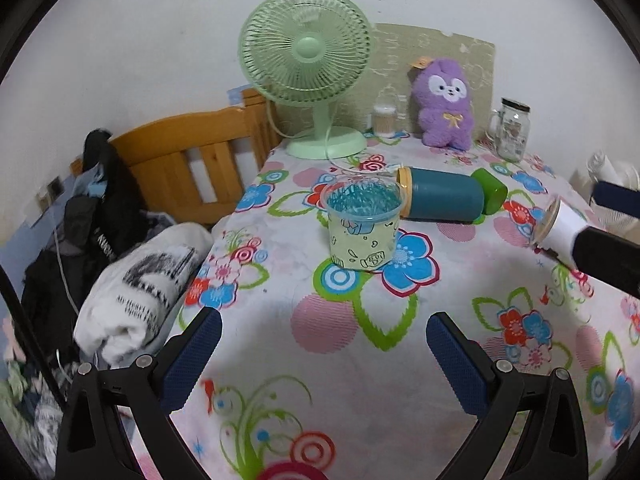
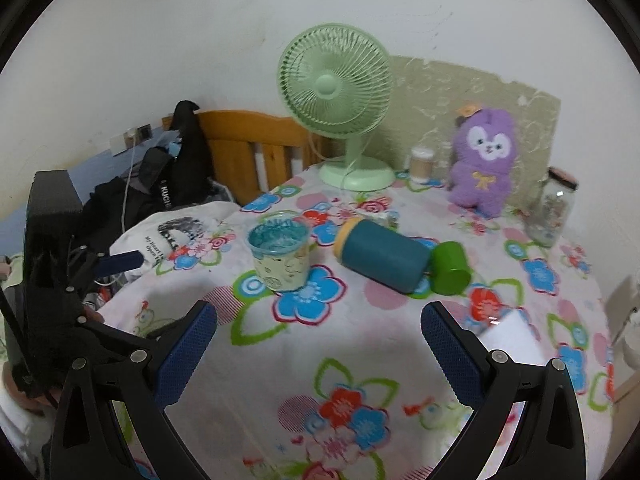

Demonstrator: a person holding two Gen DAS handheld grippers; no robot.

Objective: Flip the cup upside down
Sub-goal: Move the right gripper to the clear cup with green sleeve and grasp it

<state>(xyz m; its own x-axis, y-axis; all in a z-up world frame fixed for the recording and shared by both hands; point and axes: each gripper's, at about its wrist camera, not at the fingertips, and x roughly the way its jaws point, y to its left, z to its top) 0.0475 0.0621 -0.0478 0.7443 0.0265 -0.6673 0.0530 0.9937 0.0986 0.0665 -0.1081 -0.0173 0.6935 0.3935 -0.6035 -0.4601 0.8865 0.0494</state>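
Observation:
A pale yellow cup (image 1: 363, 229) with cartoon prints and a clear rim stands upright on the floral tablecloth, with teal streaks inside; it also shows in the right wrist view (image 2: 280, 251). My left gripper (image 1: 324, 344) is open and empty, a short way in front of the cup. My right gripper (image 2: 319, 338) is open and empty, in front and to the right of the cup. The right gripper's fingers (image 1: 608, 220) enter the left wrist view at the right edge. A white cylinder (image 1: 560, 226) lies beside them.
A teal bottle (image 1: 444, 196) with a green cap (image 1: 490, 190) lies on its side behind the cup. A green fan (image 1: 308, 72), purple plush toy (image 1: 444, 104), glass jar (image 1: 512, 128) and small swab pot (image 1: 384, 120) stand at the back. A bed with clothes (image 1: 100, 216) is left of the table.

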